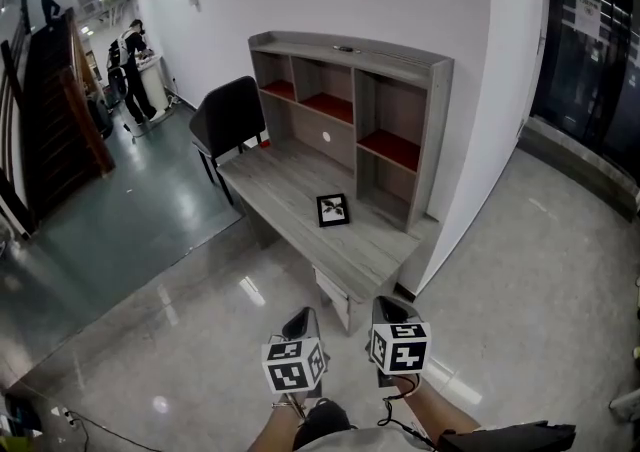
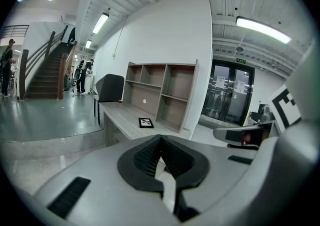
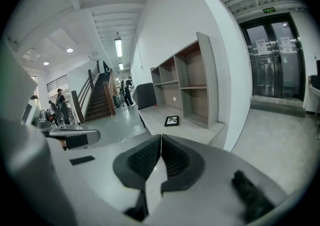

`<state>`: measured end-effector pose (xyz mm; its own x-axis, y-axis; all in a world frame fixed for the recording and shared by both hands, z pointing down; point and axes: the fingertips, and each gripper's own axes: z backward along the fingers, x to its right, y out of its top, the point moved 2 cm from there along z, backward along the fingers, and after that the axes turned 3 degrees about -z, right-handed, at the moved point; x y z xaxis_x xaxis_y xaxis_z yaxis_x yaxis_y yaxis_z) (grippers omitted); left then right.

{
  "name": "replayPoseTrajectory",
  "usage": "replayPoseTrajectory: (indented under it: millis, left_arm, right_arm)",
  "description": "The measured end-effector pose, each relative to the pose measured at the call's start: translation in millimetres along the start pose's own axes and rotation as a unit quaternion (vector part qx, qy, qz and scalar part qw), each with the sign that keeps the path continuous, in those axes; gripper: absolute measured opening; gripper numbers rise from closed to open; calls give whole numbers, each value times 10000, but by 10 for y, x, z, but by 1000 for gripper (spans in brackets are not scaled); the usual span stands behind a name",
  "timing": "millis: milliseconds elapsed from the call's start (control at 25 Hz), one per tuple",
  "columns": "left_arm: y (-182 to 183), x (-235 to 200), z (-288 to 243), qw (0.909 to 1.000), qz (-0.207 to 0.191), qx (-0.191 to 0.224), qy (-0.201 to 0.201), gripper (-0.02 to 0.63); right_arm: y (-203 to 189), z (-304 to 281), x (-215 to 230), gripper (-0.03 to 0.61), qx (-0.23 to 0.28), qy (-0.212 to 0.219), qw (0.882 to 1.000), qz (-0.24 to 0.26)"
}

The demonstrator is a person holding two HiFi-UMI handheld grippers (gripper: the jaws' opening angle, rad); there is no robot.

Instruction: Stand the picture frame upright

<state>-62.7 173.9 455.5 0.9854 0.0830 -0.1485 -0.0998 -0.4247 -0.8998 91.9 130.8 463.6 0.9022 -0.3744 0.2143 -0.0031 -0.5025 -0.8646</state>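
Picture frame point(image 1: 333, 209) lying flat, face up, on the grey table point(image 1: 285, 185), just in front of the shelf unit point(image 1: 400, 100). Left claw point(image 2: 160, 138) pressed fully together, nothing between the pads. Right claw point(image 3: 161, 136) likewise closed tight and empty. Both held side by side over the glossy floor point(image 1: 150, 320), well apart from the table, pointing toward the frame. Black-and-white square markers on each cube point(image 1: 293, 364). Green sign point(image 3: 269, 10) above the glass doors point(image 3: 272, 55): print too small to read. Sheets on the door glass equally illegible.
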Motion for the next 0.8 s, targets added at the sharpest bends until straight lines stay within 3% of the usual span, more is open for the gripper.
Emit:
replayPoseTrajectory:
  millis: [400, 800]
  left_arm:
    - [-32, -69, -259, 9999, -93, -68, 12, 12]
    - [234, -328, -751, 10000, 1, 33, -42, 12]
  right_arm:
    - [-99, -181, 163, 31, -103, -83, 9999, -100]
    - [238, -670, 197, 32, -28, -142, 9999, 31]
